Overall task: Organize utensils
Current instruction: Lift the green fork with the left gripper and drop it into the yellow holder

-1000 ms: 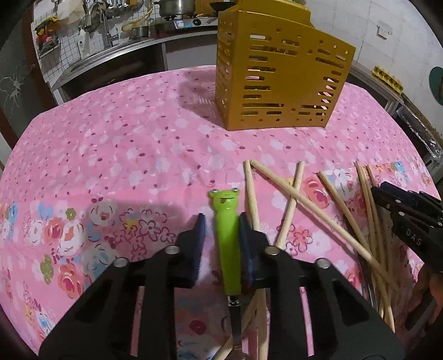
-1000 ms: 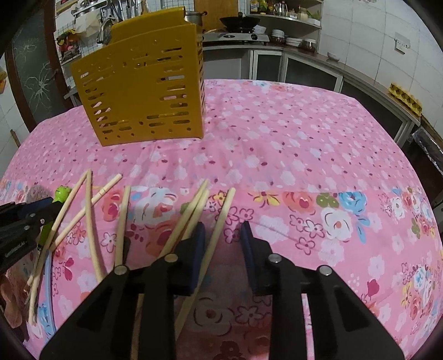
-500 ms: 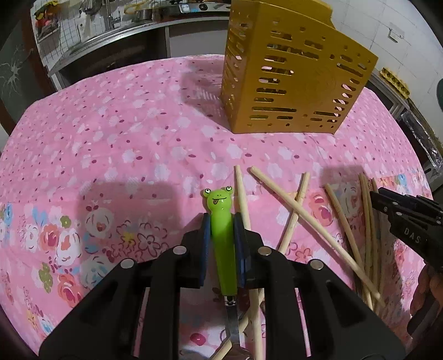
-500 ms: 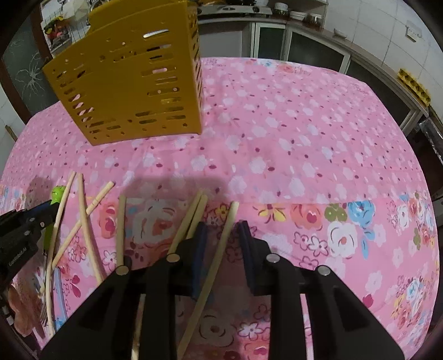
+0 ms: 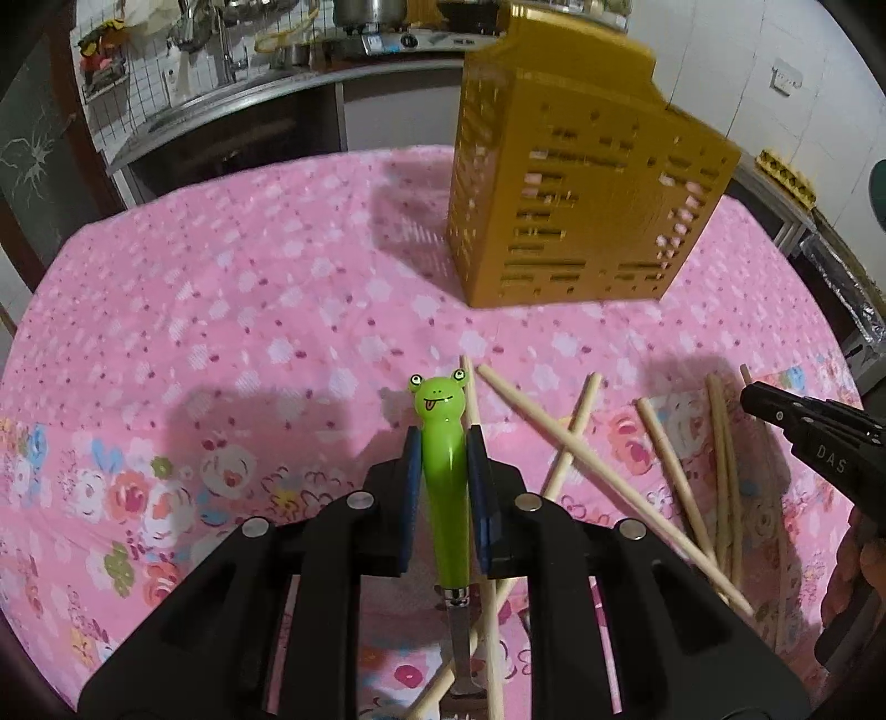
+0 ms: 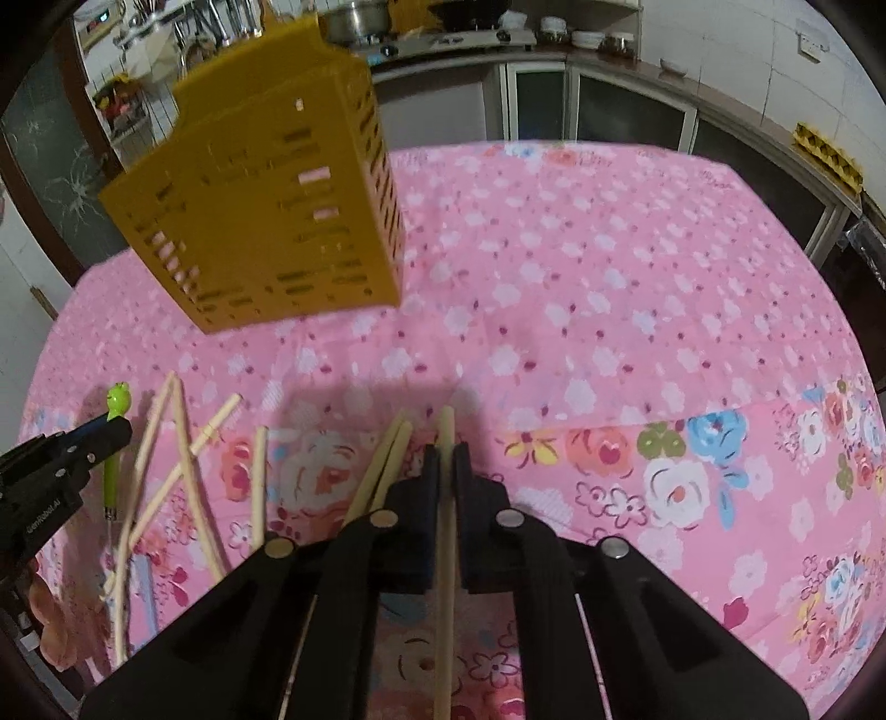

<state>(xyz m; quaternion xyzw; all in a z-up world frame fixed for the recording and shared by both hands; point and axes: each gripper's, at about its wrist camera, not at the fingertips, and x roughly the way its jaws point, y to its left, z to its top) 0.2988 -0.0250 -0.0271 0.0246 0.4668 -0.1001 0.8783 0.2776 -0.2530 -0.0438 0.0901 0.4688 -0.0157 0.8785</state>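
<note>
My left gripper (image 5: 444,443) is shut on a green frog-handled utensil (image 5: 443,443), held along the fingers with the frog head pointing forward; its metal end shows below the jaws. My right gripper (image 6: 446,455) is shut on one wooden chopstick (image 6: 446,554). Several other chopsticks (image 5: 609,476) lie scattered on the pink flowered tablecloth between the grippers; they also show in the right wrist view (image 6: 188,471). The yellow slotted utensil holder (image 5: 576,183) stands upright at the far side of the table; the right wrist view (image 6: 266,205) shows it too.
The left gripper shows at the right wrist view's left edge (image 6: 61,471) with the frog utensil (image 6: 116,432). The right gripper shows at the left wrist view's right edge (image 5: 819,437). A kitchen counter with pots (image 5: 360,22) and cabinets (image 6: 609,111) lies behind the table.
The left gripper closed on the frog utensil and lifted it. The right gripper closed on one chopstick. Both views tilted up toward the yellow holder.
</note>
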